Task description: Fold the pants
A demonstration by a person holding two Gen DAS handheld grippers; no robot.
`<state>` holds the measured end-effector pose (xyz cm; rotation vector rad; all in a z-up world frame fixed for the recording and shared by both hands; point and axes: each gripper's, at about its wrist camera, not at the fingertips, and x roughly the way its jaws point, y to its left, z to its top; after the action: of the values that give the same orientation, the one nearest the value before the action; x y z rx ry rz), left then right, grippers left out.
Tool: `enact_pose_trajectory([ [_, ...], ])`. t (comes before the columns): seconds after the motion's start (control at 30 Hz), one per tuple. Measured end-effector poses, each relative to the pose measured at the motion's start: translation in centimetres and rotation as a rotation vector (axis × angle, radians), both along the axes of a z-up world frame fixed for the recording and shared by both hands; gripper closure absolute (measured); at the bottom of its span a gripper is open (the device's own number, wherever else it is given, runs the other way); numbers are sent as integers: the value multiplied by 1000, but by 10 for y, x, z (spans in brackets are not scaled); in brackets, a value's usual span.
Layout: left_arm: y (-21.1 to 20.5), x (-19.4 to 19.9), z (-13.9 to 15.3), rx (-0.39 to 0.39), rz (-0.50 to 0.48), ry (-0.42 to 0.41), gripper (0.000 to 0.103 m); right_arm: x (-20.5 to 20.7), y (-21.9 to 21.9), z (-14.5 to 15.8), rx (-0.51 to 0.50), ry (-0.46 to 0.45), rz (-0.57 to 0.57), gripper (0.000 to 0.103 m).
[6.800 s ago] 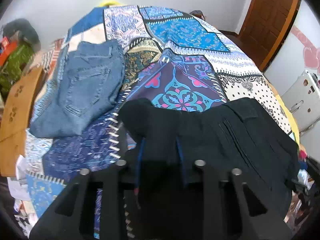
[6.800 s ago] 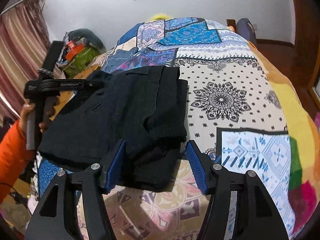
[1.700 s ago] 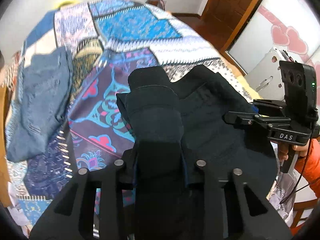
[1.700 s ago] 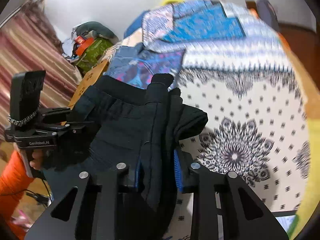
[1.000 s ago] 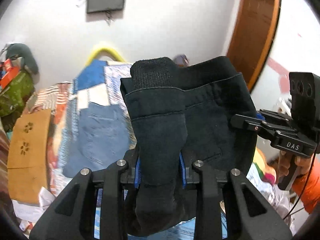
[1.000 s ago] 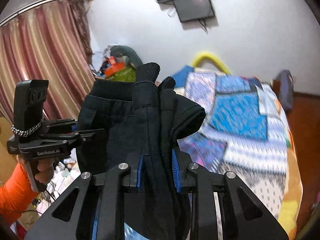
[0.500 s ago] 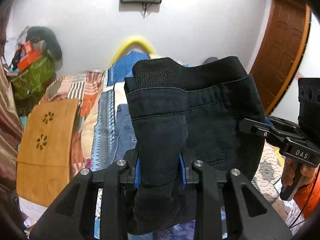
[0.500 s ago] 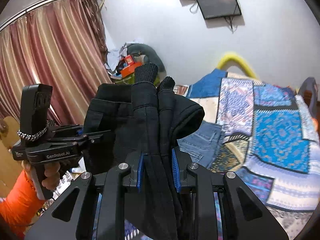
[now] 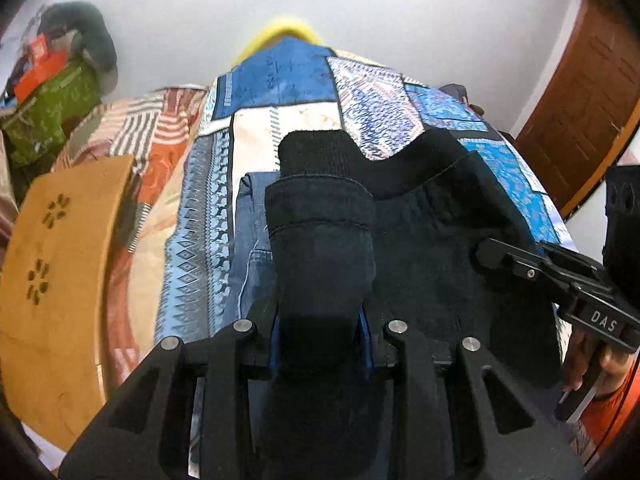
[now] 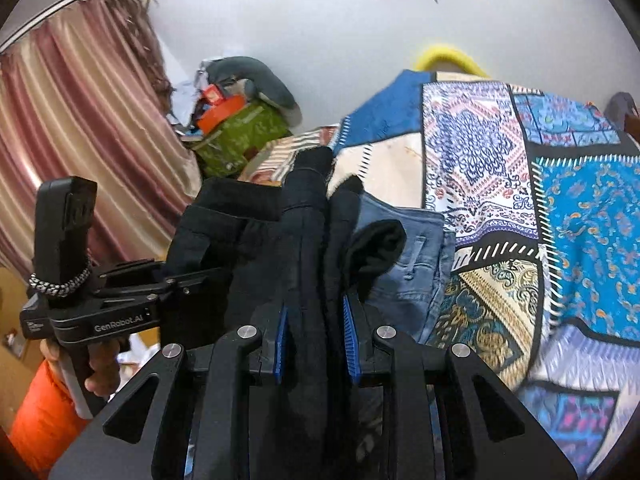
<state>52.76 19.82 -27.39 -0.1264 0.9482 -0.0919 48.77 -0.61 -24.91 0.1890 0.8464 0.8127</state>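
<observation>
My left gripper (image 9: 322, 332) and right gripper (image 10: 314, 344) each clamp a bunched edge of the black pants (image 9: 424, 256), which hang stretched between them above the folded blue jeans (image 10: 408, 256) on the patchwork bedspread (image 10: 560, 200).

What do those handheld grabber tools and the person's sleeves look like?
Both are black angular pistol-grip tools with blue finger pads and silver bolts. The left gripper reads "GenRobot.AI" and wears a braided cord; the right gripper reads "DAS". The sleeves are orange.
</observation>
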Motion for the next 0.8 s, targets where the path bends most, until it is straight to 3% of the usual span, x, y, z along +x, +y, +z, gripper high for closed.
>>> enact_pose_trajectory([
  [0.2,6,29,-42,-38,10,68,72,21,3,-20,-40,3,-31,82],
  [0.3,8,36,-65,-65,37,145,66,23,5,-30,-94,24,-24,81],
  [0.37,11,33,-68,-75,73,158,54,23,5,-36,-140,29,-12,77],
  [0.6,26,-2,-44,-24,118,130,53,7,-8,-27,-272,3,7,64],
  [0.8,24,-59,12,52,120,29,53,-30,-24,16,-329,-98,19,62],
])
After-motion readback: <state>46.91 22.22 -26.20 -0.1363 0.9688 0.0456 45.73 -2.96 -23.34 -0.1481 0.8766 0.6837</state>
